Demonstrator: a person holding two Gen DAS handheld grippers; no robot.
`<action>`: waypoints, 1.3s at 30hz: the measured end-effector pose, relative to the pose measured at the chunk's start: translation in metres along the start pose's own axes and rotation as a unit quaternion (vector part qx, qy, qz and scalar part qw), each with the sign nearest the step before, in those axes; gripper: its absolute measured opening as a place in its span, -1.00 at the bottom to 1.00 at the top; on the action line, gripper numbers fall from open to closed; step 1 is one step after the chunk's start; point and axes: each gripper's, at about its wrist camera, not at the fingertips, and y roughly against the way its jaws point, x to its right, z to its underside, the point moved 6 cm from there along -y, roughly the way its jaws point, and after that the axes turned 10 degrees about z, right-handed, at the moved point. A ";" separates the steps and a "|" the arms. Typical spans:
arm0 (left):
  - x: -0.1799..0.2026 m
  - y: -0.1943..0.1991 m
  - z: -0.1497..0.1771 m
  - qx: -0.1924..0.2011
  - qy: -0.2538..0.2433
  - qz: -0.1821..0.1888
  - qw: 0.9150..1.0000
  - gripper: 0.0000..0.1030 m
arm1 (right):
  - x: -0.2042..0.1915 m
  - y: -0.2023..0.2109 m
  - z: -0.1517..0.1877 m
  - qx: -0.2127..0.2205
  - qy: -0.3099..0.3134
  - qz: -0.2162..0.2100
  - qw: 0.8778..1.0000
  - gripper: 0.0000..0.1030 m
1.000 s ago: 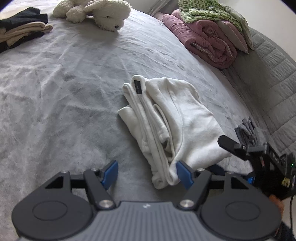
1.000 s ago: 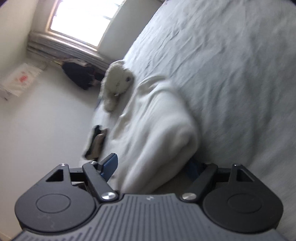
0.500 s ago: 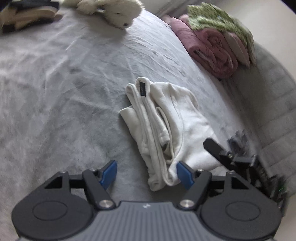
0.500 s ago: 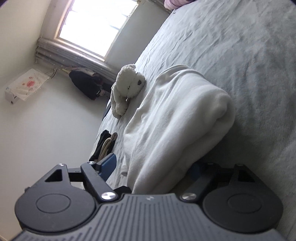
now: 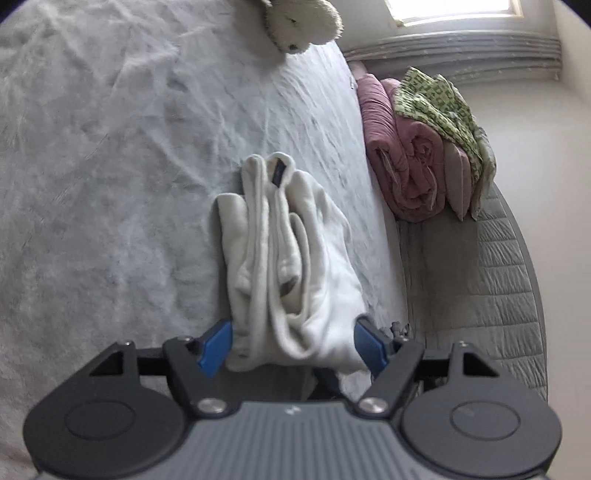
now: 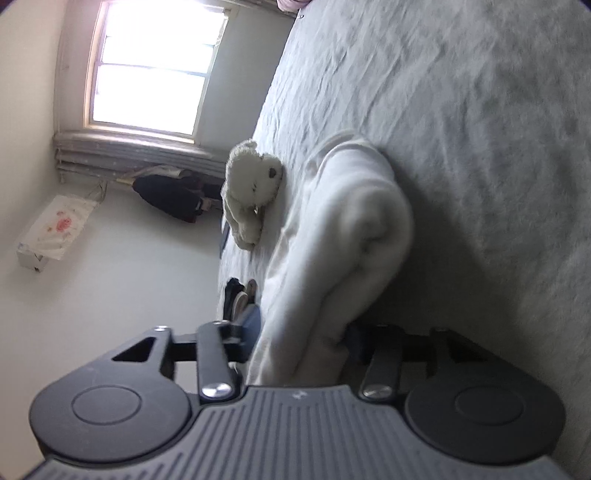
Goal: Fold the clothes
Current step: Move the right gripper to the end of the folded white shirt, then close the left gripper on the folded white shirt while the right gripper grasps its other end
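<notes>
A folded white garment lies on the grey bed; a dark label shows at its far end. My left gripper is open, its blue-padded jaws either side of the bundle's near end. In the right wrist view the same white garment fills the space between the jaws of my right gripper. Those jaws have narrowed onto the cloth's near edge; the right pad is hidden by the fabric.
A white plush toy lies at the far end of the bed, also seen in the right wrist view. Rolled pink bedding with a green patterned cloth sits at the right edge. A window is beyond.
My left gripper has moved forward and turned, so its open jaws now straddle the garment's near end. My right gripper's jaws have closed in on the cloth's edge.
</notes>
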 end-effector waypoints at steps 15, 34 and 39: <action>-0.012 -0.010 0.006 0.044 0.092 0.050 0.994 0.56 | 0.019 0.024 -0.014 -0.030 -0.103 -0.037 0.994 -0.31; 0.003 -0.042 -0.012 0.070 0.036 0.024 0.997 0.43 | -0.003 0.020 -0.015 -0.016 -0.056 -0.023 0.998 -0.31; 0.007 -0.045 -0.011 0.071 0.012 0.004 0.997 0.07 | -0.011 0.021 -0.017 -0.006 -0.054 -0.027 0.998 -0.32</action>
